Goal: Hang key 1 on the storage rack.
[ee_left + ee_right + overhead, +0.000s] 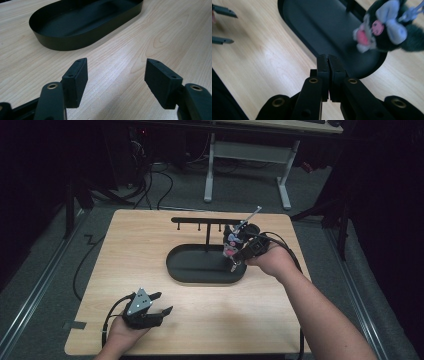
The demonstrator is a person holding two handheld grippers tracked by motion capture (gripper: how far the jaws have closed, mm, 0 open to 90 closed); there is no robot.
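A small dark plush toy (230,243) with a pink face and a pale bow hangs over the right end of a black oval tray (176,268). A pale strap runs up from the plush toy (384,27); I cannot tell what it hangs from. My right gripper (233,264) is just right of the toy, pointing down-left over the tray. In the right gripper view its jaws (328,58) are pressed together with nothing visible between them, and the toy lies beyond the tips. My left gripper (164,302) rests at the table's front left, open and empty (116,75).
A black T-shaped rack (205,221) with short pegs rises from the tray's back. The tray (75,42) looks bare inside. The wooden table (135,245) ends close behind the rack. Desk legs and cables stand on the floor beyond.
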